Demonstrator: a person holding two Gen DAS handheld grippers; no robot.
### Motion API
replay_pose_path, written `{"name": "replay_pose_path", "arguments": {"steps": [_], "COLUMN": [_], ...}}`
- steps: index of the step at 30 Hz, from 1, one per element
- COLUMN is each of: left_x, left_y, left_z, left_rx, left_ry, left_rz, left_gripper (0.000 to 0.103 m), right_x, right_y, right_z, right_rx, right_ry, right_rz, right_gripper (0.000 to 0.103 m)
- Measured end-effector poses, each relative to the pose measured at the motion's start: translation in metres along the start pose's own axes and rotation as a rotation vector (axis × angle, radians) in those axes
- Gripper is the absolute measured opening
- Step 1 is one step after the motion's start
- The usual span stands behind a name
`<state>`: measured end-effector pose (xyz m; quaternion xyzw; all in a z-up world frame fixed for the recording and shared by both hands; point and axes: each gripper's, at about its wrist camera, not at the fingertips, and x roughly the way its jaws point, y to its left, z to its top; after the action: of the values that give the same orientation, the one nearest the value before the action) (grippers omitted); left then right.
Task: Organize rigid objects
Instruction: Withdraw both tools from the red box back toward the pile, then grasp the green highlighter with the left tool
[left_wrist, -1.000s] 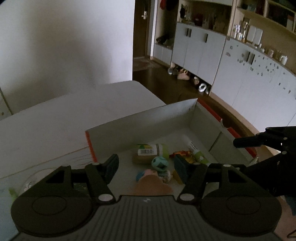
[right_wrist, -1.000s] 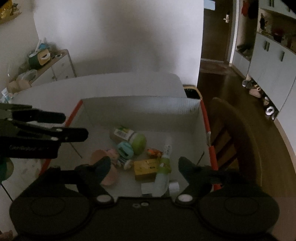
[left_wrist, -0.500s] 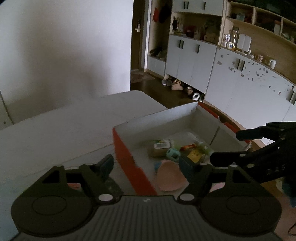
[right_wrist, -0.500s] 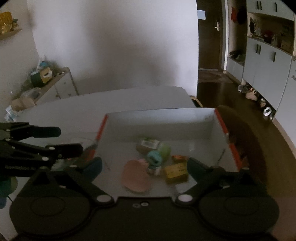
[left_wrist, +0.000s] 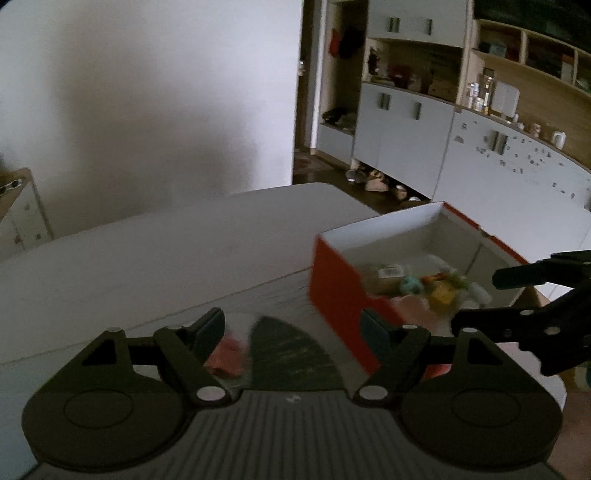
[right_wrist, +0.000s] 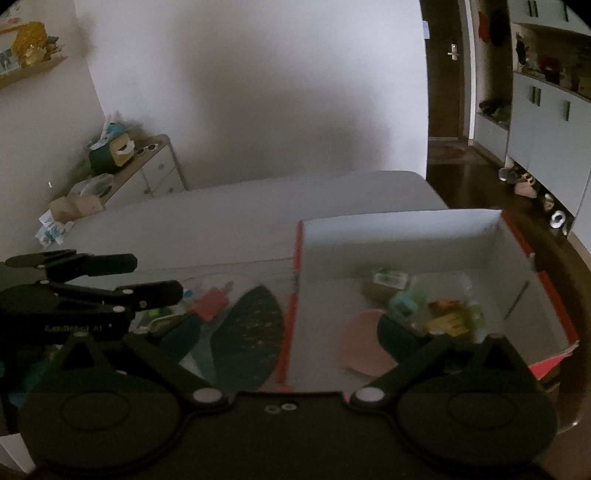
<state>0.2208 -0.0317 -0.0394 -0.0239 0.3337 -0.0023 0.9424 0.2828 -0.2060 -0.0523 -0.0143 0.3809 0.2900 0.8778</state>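
An orange-red cardboard box with white inside walls stands on the table. It holds a pink disc, a teal toy, a yellow pack and a labelled bottle. Left of the box lie a dark leaf-shaped piece and a red piece. My left gripper hangs open above those loose pieces, gripping nothing. My right gripper straddles the box's left wall from above; its jaws are opening and nothing is held between them.
The white table stretches back toward the wall. A low sideboard with clutter stands at the far left. Grey cabinets and a dark doorway line the right side. A brown chair back is just right of the box.
Both grippers have slid left away from over the box, which now sits to the right in both views. Both pairs of jaws have spread wider. The loose pieces beside the box have come into view.
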Motion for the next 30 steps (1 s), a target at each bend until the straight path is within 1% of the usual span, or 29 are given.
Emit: {"name": "replay_pose_path", "arguments": {"steps": [7,12,16,26,30], "left_x": [-0.007,-0.003,0.004,0.031,0.042], "left_y": [0.047,0.079,0.101,0.140,0.151], "left_z": [-0.016,-0.028,-0.037,-0.057,-0.061], "left_rx": [-0.036,-0.065,-0.089,-0.148,-0.171], "left_ry": [0.001,0.017,0.034,0.099,0.118], "left_rz": [0.040,0.072,0.084,0.154,0.167], "left_gripper": [0.080,0.080,0.080,0.080,0.080], "right_x": [0.015,0.030,0.044,0.089,0.109], "right_y": [0.043,0.064,0.080,0.101,0.108], "right_z": [-0.002,0.002,0.005,0.009,0.012], "right_rx": [-0.081,-0.103,-0.151,-0.186,-0.210], "right_ry": [0.021,0.042,0.061,0.123,0.146], "right_rz": [0.035,0.055,0.068,0.045,0.043], "right_gripper": [0.103,0.102,0.102,0.099,0.097]}}
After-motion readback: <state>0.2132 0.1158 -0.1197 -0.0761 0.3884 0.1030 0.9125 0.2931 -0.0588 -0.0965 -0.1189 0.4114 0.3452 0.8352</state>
